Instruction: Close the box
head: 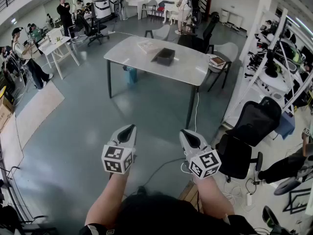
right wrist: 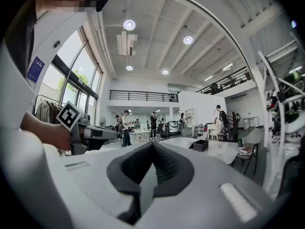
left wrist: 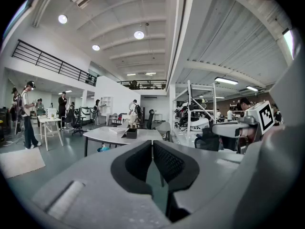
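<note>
The grey left gripper (head: 128,129) and the grey right gripper (head: 188,134) are both clenched, with nothing between their dark pads. The person holds them side by side above the grey floor (head: 73,131). The small dark rectangular box (head: 165,57) sits well apart from them, near the middle of the white rectangular table (head: 132,58).

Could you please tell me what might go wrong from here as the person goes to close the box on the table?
1. The box sits on the table, far across the floor, and a cable lies in between: a trip risk.
2. The left gripper and right gripper are both shut and empty; unless opened in time, they might shove the box rather than close it.
3. The black office chair crowds the right side of the way.
</note>
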The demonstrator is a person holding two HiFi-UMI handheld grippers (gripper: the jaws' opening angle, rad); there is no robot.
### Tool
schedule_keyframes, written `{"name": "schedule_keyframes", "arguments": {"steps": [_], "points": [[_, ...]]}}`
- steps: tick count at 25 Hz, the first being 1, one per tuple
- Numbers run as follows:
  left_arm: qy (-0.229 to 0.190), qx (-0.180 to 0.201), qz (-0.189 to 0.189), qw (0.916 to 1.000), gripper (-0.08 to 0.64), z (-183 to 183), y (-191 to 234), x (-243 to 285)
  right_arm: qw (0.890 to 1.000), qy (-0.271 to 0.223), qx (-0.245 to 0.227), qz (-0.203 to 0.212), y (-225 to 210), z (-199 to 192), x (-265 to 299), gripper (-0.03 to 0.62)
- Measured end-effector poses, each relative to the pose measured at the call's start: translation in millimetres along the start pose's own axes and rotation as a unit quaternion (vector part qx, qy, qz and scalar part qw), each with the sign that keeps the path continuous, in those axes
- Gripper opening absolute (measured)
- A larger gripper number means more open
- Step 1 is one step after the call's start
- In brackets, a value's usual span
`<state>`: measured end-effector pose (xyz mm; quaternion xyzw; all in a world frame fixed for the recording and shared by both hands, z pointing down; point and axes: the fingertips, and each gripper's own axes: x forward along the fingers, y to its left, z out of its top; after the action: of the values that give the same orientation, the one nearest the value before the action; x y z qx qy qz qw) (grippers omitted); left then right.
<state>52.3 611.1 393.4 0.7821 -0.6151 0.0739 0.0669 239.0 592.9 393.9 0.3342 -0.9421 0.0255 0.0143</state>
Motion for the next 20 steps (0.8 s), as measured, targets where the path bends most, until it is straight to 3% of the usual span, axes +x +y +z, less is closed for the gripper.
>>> {"name": "schedule_keyframes", "arguments": {"steps": [9, 20], "points": [[0.003, -0.004, 0.000, 1.0000, 0.020, -4, -11, 8, 1.000, 0.015, -0.021, 0.001, -12, -8, -10, 0.002], [0.017, -0.017, -0.008, 0.9997, 0.020, -23, 13, 50, 0.999, 0.044, 0.021, 0.000, -37, -34, 29, 0.003]]}}
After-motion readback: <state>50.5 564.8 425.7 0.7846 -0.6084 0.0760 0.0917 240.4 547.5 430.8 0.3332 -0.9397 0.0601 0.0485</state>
